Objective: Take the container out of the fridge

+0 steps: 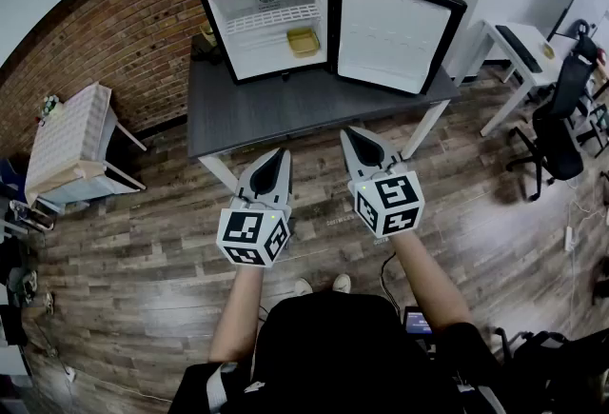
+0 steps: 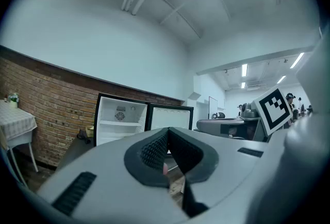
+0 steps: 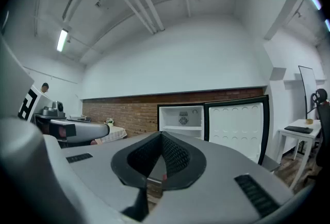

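A small black fridge [image 1: 269, 12] stands on a dark table [image 1: 285, 109] with its door [image 1: 392, 22] swung open to the right. Inside, a shallow yellow container [image 1: 303, 42] sits on the lower level, right of middle, under a white wire shelf. Both grippers hover over the floor in front of the table, pointing at the fridge and well short of it. My left gripper [image 1: 283, 153] is shut and empty; so is my right gripper [image 1: 347, 130]. The left gripper view shows its shut tips [image 2: 167, 129] before the fridge [image 2: 119, 120]. The right gripper [image 3: 161, 134] faces the fridge [image 3: 181, 117].
A small table with a checked cloth [image 1: 71, 131] stands at the left by the brick wall. A white desk [image 1: 519, 50] and a black office chair [image 1: 557, 131] are at the right. A small object [image 1: 206, 29] lies on the table left of the fridge.
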Motion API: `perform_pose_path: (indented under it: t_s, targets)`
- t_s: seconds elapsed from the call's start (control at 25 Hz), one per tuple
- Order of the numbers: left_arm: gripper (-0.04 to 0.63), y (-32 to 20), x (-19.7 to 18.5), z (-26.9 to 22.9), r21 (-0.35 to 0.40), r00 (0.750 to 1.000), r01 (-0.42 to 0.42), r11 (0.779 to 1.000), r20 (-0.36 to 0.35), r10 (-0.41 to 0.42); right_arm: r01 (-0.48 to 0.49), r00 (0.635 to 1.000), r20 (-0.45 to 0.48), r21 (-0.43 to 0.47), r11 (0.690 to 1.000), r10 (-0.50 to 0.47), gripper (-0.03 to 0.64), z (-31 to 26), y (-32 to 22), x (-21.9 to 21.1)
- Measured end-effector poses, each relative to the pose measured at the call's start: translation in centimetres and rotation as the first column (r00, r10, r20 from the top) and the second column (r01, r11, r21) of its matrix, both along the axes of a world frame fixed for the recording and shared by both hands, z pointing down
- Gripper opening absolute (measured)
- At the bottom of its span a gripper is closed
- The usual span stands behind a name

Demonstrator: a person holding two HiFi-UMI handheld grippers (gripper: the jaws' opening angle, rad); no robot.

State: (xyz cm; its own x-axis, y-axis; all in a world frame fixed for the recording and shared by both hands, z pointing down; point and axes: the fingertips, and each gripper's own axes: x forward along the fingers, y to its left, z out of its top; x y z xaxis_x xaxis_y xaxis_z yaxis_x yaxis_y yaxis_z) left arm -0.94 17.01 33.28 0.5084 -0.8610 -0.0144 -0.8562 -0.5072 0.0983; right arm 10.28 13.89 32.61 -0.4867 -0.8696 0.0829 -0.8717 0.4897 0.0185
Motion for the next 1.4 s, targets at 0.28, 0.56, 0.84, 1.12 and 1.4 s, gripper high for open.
perform_pose_path:
  t_s: [0.28, 0.56, 0.84, 1.12, 1.4]
  targets:
    - [0.012, 0.0, 1.0, 0.2, -0.011, 1.0, 0.009, 1.0, 0.004, -0.009, 0.01, 0.999, 0.032, -0.006, 1.0, -0.01, 0.04, 0.0, 0.0, 1.0]
    - [0.012, 0.2, 2.9, 1.0, -0.013, 1.0, 0.022, 1.0, 0.017, -0.021, 0.05, 0.999, 0.017, -0.02, 0.999, -0.049, 0.04, 1.3, 0.2, 2.3]
    - [0.012, 0.8, 4.4, 2.7, -0.041, 0.999, 0.044, 0.998, 0.021, -0.043, 0.088, 0.996, 0.014, -0.04, 0.995, -0.088, 0.04, 2.7, 0.4, 3.4]
    - [0.012, -1.0, 5.0, 2.8, -0.036, 0.998, 0.056, 0.998, 0.015, -0.055, 0.099, 0.995, 0.02, -0.034, 0.994, -0.099, 0.04, 3.1, -1.1, 3.8]
    - [0.012, -4.5, 5.2, 3.2, -0.036, 0.999, 0.049, 0.998, 0.022, -0.048, 0.111, 0.994, 0.013, -0.039, 0.993, -0.111, 0.04, 3.5, -4.5, 3.4]
